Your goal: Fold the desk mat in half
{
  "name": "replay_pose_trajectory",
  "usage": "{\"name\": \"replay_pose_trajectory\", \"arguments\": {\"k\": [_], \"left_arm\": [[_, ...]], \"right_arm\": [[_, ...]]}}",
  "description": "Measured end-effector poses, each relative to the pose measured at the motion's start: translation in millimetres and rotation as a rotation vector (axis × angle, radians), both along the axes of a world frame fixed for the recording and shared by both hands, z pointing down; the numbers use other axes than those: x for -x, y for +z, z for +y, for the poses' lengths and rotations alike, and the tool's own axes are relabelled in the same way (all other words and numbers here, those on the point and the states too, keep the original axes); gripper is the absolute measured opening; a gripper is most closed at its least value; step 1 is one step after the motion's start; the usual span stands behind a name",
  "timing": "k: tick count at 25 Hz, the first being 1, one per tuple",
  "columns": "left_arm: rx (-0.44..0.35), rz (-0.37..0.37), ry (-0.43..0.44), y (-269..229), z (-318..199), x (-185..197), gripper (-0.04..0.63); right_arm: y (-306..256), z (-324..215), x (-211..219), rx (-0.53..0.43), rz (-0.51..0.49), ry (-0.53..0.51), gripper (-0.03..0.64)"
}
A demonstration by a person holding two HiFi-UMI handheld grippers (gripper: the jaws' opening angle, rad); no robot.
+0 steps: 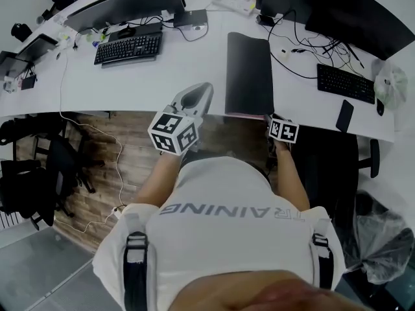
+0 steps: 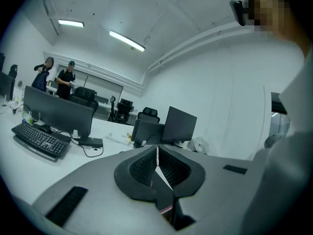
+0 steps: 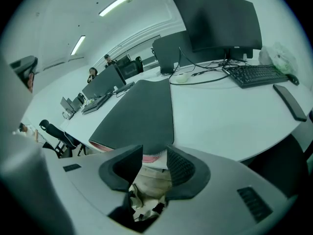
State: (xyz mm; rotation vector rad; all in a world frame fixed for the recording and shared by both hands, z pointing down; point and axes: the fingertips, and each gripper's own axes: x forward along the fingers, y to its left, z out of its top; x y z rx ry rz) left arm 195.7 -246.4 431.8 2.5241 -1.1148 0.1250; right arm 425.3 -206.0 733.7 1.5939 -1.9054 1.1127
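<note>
Desk mat [image 1: 249, 73] lies on the white desk [image 1: 194, 70] in front of you. It looks doubled over into a narrow dark strip running away from you, with its near end at the desk's front edge and a pink underside showing along that end. Your right gripper [image 1: 275, 120] sits at the mat's near right corner, angled downward. In the right gripper view its jaws stand wide apart and the mat's pink-edged corner [image 3: 149, 155] shows in the gap between the tips. The pads do not press on it, so nothing is gripped.

Your left gripper [image 1: 202, 92] hovers at the desk's front edge, just left of the mat and not touching it. In the left gripper view its jaws [image 2: 157, 160] are closed together with only a thin slit between the pads and nothing in them. They point nearly level across the desk toward the monitors [image 2: 166, 126].

A black keyboard [image 1: 128, 48] lies well to the mat's left, another keyboard [image 1: 345, 83] to its right, and a dark phone [image 1: 344, 115] near the desk's right front edge.
</note>
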Motion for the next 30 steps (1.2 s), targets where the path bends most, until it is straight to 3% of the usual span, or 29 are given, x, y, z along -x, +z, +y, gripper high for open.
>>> {"name": "replay_pose_trajectory", "arguments": {"k": [4,8,14,21,30], "left_arm": [[-0.020,-0.004,-0.022,-5,0,12,0.040],[-0.049,-0.006,-0.041,-16,-2,23,0.040],[-0.116,-0.012,-0.079,-41,-5,41,0.040],[-0.191,-0.029,-0.144,-64,-10,66,0.040],[-0.220,-0.018,-0.213,-73,-14,91,0.040]], "right_arm": [[-35,-8,-23,-0.081,0.115,0.053,0.176],[-115,-34,-31,-0.317,0.192,0.048,0.036],[-236,-65,-7,-0.587,0.189,0.007,0.023],[-320,-69,48,-0.741,0.180,-0.109,0.023],[-387,-69,93,-0.886,0.144,-0.200,0.023]]}}
